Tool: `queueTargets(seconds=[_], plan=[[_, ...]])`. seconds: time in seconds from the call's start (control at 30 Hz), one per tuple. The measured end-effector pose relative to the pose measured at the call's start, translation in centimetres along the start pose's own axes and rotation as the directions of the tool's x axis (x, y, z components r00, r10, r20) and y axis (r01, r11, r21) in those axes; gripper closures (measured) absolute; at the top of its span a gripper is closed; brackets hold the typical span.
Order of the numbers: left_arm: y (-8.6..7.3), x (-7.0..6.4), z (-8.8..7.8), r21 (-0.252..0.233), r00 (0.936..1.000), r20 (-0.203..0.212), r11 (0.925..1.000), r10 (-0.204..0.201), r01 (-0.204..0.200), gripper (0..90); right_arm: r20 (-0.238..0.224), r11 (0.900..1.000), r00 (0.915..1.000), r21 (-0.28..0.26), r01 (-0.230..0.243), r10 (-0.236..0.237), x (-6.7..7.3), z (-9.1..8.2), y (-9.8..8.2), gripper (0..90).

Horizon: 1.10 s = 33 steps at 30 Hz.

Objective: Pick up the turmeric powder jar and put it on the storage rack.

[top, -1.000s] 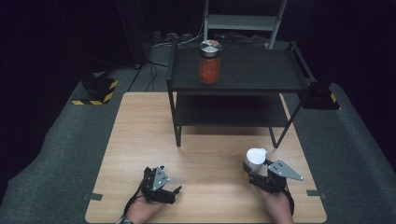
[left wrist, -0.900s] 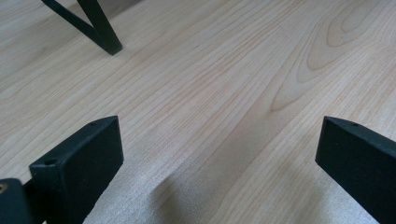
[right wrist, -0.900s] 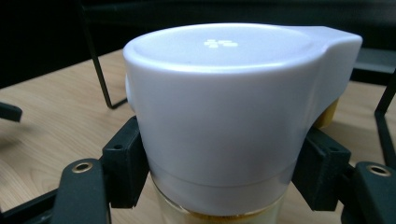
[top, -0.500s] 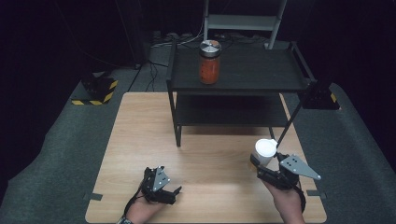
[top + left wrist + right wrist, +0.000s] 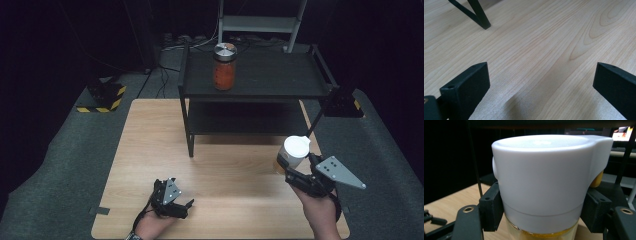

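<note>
Orange-filled jar [image 5: 224, 67] on black shelf [image 5: 280, 82] — wooden table [image 5: 150, 145] beneath

Your left gripper [image 5: 172, 200] is matte black, with a small grey three-cornered plate on top and a dark band at your wrist behind it. Your right gripper [image 5: 295, 167] carries a larger grey plate dotted with holes. Both have blocky black jaws, and brass-ringed screw holes flank the right pair.

My right gripper [image 5: 289, 167] now carries the white-lidded jar [image 5: 292, 153] higher off the table, farther right.
</note>
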<state>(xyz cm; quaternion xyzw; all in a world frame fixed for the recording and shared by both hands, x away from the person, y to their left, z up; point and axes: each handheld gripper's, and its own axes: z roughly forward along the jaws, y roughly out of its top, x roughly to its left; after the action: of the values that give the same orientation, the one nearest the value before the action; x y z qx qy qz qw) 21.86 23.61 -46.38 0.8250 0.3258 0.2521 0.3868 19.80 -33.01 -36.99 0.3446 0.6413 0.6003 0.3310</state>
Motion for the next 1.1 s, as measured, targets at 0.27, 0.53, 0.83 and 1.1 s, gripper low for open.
queueTargets(seconds=[0.27, 0.53, 0.83, 1.1], plan=[[0.0, 0.1, 0.0, -0.002, 1.0000, 0.005, 1.0000, -0.003, 0.003, 1.2, -0.004, 0.999, 0.9998, -0.028, 0.020, -0.020, 0.0, 0.2, 2.9, 29.9], [-0.1, 0.3, -0.1, -0.004, 0.9999, 0.013, 1.0000, -0.001, 0.001, 1.1, -0.006, 0.998, 0.9998, -0.052, 0.017, -0.017, 0.1, 0.8, 4.7, 29.8], [-0.2, 0.5, -0.1, -0.009, 0.9996, 0.027, 1.0000, -0.003, 0.004, 1.1, 0.004, 0.998, 0.9999, -0.068, 0.016, -0.016, 0.1, 1.6, 6.6, 29.8], [-0.3, 0.8, -0.1, -0.014, 0.9990, 0.043, 0.9998, -0.012, 0.012, 1.1, 0.011, 0.996, 0.9992, -0.077, 0.039, -0.038, 0.2, 2.9, 8.6, 29.9]])
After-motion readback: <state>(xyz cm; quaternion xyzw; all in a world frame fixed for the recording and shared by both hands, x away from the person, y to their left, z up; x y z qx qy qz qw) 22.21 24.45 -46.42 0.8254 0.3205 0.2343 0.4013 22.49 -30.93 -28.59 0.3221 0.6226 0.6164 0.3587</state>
